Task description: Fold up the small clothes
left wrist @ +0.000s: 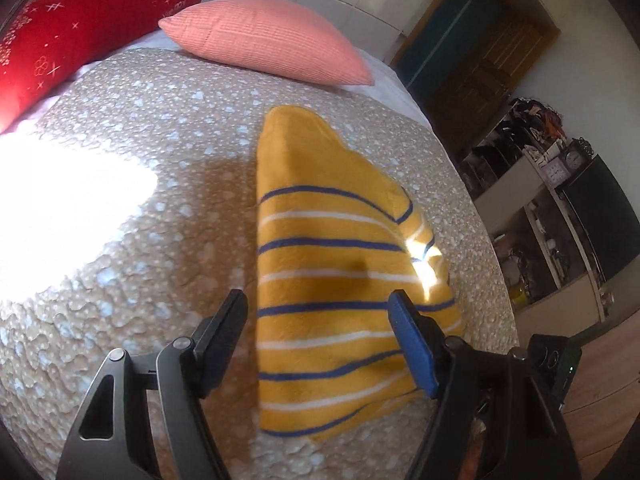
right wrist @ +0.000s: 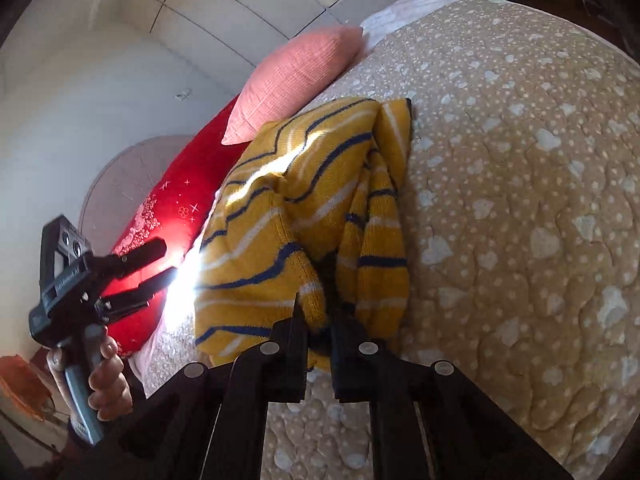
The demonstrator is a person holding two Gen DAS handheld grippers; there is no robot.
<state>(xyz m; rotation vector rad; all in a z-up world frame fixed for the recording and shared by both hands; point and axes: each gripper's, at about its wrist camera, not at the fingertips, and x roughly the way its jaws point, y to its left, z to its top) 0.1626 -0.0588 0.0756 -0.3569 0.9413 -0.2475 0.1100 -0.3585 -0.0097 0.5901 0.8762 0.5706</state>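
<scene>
Here the right gripper (right wrist: pixel 316 312) is pinched on the bunched near edge of the yellow striped sweater (right wrist: pixel 304 216). The left gripper (left wrist: pixel 320 340) hangs wide, nothing between its jaws, sweater below. Sweater lies on the spotted bedspread (left wrist: pixel 160 128). Pink pillow (left wrist: pixel 264 40) at 12 o'clock, red pillow (left wrist: pixel 72 32) at 10, cluttered shelves (left wrist: pixel 560 208) at 3.
</scene>
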